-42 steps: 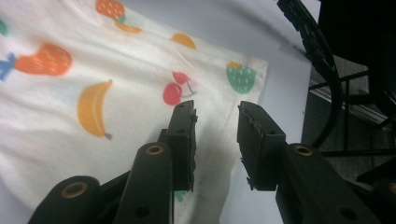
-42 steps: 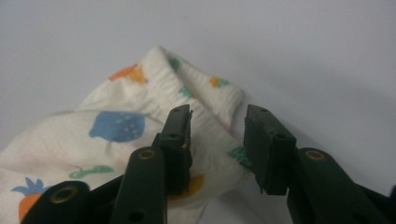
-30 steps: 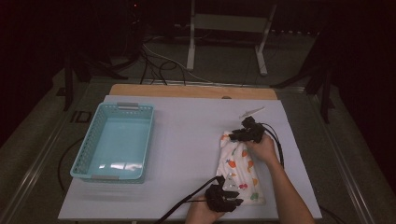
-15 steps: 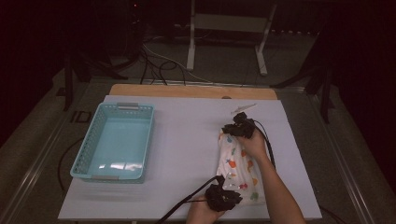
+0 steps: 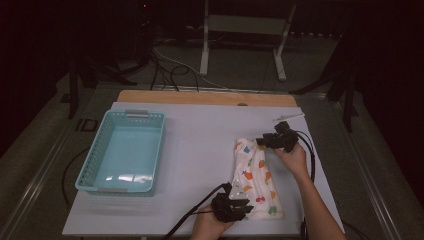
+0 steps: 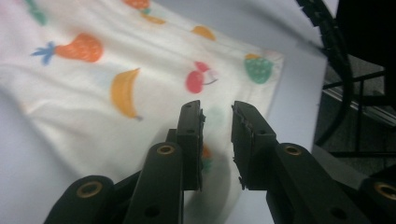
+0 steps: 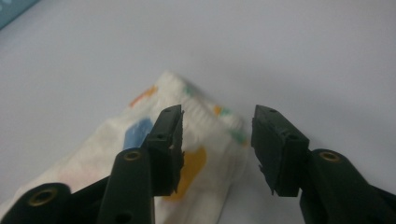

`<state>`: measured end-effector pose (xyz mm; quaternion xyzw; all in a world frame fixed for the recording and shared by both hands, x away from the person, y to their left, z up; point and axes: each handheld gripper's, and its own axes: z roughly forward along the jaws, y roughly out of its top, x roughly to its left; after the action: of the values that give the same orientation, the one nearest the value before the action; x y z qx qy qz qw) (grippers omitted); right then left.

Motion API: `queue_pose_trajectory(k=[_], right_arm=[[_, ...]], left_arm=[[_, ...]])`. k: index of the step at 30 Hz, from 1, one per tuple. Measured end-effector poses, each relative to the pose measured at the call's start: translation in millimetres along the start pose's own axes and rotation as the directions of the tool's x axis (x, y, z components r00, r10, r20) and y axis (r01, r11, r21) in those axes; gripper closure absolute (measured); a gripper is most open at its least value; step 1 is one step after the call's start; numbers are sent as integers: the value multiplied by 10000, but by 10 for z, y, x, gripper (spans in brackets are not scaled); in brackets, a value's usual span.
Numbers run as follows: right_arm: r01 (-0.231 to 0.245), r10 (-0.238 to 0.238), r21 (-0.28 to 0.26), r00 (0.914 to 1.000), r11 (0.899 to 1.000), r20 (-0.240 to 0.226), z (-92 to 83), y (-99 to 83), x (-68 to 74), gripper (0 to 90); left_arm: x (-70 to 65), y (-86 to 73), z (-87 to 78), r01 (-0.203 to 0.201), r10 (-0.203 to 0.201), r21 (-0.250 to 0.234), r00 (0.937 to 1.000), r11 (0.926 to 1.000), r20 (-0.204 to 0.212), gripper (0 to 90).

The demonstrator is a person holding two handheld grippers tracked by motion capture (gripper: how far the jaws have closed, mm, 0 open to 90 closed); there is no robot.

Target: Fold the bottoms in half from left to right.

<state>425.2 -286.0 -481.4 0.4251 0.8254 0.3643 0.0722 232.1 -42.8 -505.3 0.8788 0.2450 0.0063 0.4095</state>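
A folded white cloth (image 5: 255,175) printed with coloured fruit lies on the right half of the white table top (image 5: 200,150). My right gripper (image 5: 266,141) hovers just off the cloth's far corner (image 7: 205,116). Its jaws have just been opening and stand apart, with nothing between them (image 7: 217,135). My left gripper (image 5: 244,207) rests at the cloth's near end, over the fruit print (image 6: 116,56). Its jaws have just opened a little to a narrow gap (image 6: 217,126), and the pads press on nothing.
A light blue plastic basket (image 5: 107,145) stands on the left of the table; its corner also shows in the right gripper view (image 7: 14,7). Black cables (image 5: 310,155) trail from both grippers. The table's right edge (image 6: 317,84) lies close to the cloth.
The right gripper's jaws have widened and it has drawn back to the right, off the cloth's far corner. The cloth lies flat. The left gripper has stayed at the near end.
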Motion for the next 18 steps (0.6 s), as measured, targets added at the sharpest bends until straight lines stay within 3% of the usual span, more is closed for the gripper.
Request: queue_pose_trajectory(k=[3, 4, 7, 9, 13, 18], right_arm=[[-156, 152, 419, 9998, 9990, 104, 64, -25, -13, 540], [-253, 247, 539, 9996, 9982, 120, 93, -28, -18, 590], [84, -105, 715, 9995, 9974, 297, 173, -24, 12, 777], [479, -503, 589, 9979, 9971, 406, 190, 17, 46, 840], [745, -735, -108, 9946, 9972, 729, 193, 120, 98, 859], [382, -388, 82, 9954, 9992, 875, 378, 38, 18, 838]], left_arm=[[15, -29, 17, 80, -80, 115, 10000, 9999, -13, 735], [12, -37, 32, 96, -96, 167, 9999, 9998, 33, 735], [-14, -59, 77, 23, -29, 347, 9999, 9994, 170, 736], [-37, -71, 105, -5, -5, 425, 9997, 9991, 242, 735], [-57, -88, 131, 47, -60, 389, 9994, 9992, 340, 735], [-69, -91, 140, 51, -65, 342, 9992, 9994, 389, 729]])
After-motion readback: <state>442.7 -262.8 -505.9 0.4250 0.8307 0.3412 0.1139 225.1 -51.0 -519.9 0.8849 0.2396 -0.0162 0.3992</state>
